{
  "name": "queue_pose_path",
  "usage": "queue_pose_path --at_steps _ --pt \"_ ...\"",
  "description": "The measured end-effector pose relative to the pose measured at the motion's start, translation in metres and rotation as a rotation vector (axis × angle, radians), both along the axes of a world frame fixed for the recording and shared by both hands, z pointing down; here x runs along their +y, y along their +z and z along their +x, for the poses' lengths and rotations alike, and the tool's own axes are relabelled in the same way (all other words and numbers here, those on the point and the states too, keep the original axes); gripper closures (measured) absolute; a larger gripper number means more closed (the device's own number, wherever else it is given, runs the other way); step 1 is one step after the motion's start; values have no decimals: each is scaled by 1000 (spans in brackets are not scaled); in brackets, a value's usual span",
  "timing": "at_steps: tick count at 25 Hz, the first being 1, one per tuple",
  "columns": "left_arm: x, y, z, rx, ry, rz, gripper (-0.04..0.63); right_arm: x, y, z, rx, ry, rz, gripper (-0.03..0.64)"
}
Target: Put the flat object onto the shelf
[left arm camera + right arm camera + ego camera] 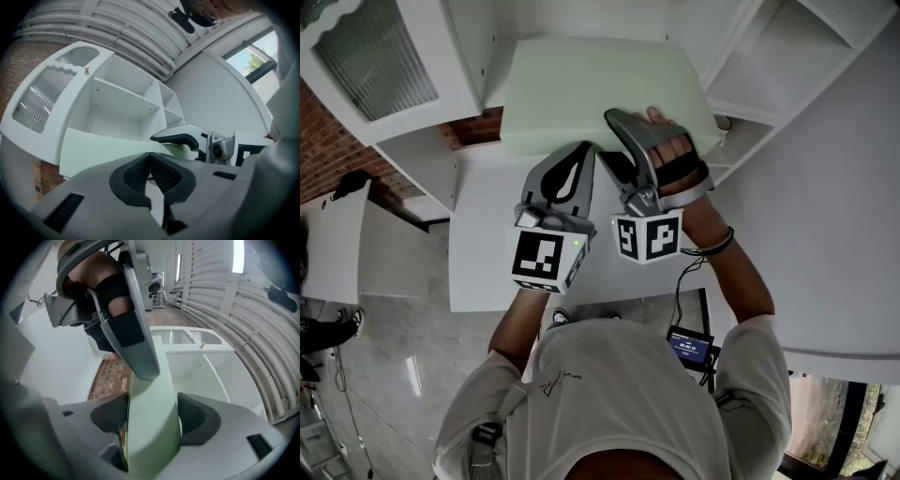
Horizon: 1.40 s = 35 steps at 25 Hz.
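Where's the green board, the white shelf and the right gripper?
green board (591,84), head view, middle of its top face.
white shelf (124,93), left gripper view, on an inner shelf.
right gripper (152,420), right gripper view, between its fingers, on the board.

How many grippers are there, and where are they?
2. The left gripper is shut, its tips at the pale green board's near edge. The right gripper is just beside it, clamped on that same edge. None look hidden.
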<state>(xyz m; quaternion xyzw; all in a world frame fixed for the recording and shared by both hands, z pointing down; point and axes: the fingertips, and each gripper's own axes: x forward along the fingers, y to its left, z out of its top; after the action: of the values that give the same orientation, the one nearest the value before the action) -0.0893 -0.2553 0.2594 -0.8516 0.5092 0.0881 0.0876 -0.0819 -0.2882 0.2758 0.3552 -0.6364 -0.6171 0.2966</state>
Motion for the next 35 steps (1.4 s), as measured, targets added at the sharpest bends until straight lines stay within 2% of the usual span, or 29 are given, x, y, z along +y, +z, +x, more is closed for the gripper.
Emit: queue_pose_path --at_steps 3,7,8,11,15,21,27,35 --pt "-3 -1 0 -1 -4 -2 583 7 -1 2 -11 -15 0 319" --pt "-10 1 -1 -8 -13 -12 582 25 -4 7 -84 -62 -46 321" --pt "-12 2 -2 -9 -15 -13 581 27 -6 11 -112 -66 -56 337" --pt "-15 2 -2 -7 -19 -15 582 26 -16 32 -216 -38 -59 481" --pt "-18 1 -3 -9 -23 -18 582 17 -22 66 -342 45 -104 549" --pt "-20 3 -3 -19 -31 -23 582 1 -10 101 -459 140 -228 569" --pt "-24 9 -5 -29 -49 -37 581 -12 -9 105 -490 162 -246 575" --pt "-27 10 -29 -32 -97 -43 582 -22 -10 106 -525 184 -261 577"
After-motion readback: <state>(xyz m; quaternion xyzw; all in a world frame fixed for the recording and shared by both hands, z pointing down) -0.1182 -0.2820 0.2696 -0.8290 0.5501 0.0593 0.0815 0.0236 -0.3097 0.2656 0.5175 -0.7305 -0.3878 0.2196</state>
